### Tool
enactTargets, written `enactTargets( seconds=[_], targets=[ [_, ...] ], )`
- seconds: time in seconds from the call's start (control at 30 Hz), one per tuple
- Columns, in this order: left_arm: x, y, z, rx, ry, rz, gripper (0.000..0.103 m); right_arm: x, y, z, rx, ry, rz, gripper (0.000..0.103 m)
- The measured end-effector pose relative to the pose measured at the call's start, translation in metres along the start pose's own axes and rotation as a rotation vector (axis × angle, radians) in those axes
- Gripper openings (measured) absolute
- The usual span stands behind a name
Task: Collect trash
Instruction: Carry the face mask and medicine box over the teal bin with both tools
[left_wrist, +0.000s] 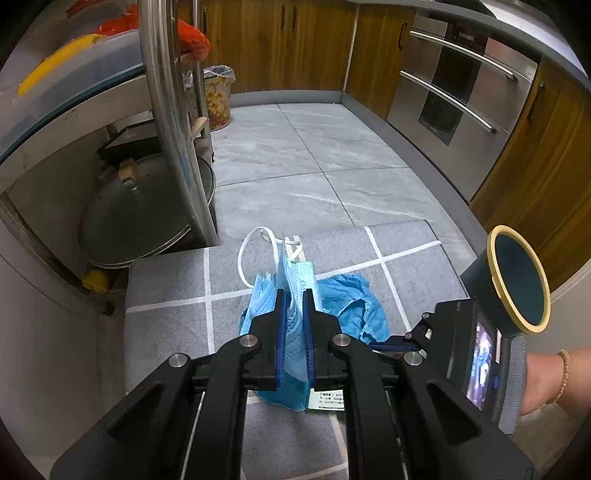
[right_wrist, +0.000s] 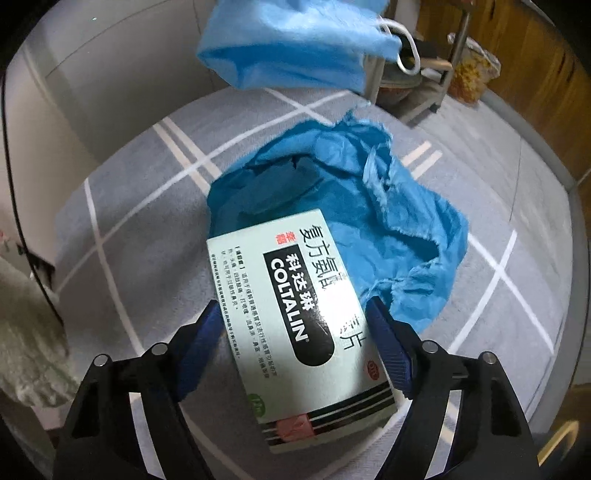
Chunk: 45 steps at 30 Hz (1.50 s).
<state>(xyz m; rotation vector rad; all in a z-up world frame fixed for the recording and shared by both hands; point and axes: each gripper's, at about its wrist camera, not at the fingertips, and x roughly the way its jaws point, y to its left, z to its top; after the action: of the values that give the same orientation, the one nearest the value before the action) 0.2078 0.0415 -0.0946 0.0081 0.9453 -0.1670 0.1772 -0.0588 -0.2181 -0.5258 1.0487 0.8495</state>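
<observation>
Pale-green medicine box (right_wrist: 295, 325) between right-view jaws only

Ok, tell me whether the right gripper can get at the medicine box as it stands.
Probably yes: the right gripper is open with a finger on each side of the medicine box on the mat, nothing between them.

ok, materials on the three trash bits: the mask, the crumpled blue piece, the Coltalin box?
Face mask: looks like nonwoven fabric, matte, with embossed dimples and white elastic loops.
Crumpled blue piece: thin tissue-like or nonwoven sheet, matte, with frayed torn edges; can't tell which.
Coltalin box: printed paperboard with a slight sheen, crisp folded edges.
</observation>
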Motion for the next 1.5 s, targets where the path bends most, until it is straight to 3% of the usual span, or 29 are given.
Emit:
enactTargets(
  seconds=[0.33,0.7,1.0,1.33,1.5],
  targets=[
    [-0.016,-0.008,0.007,0.010,-0.051,-0.020,0.008,-0.055,-0.020,-0.006,0.095,-0.055,-0.014,0.077],
    [-0.026,-0.024,0.010,0.052,-0.083,-0.046,0.008,-0.157,-0.051,-0.040,0.262,-0.173,-0.162,0.077],
    [-0.035,-0.060,0.011,0.131,-0.114,-0.077,0.008,-0.231,-0.087,-0.091,0.530,-0.285,-0.356,0.077],
    [-0.035,-0.121,0.012,0.258,-0.129,-0.120,0.008,-0.258,-0.147,-0.170,0.810,-0.270,-0.493,0.077],
    [-0.031,-0.154,0.016,0.300,-0.139,-0.153,0.008,-0.260,-0.169,-0.194,0.894,-0.256,-0.510,0.077]
  ],
)
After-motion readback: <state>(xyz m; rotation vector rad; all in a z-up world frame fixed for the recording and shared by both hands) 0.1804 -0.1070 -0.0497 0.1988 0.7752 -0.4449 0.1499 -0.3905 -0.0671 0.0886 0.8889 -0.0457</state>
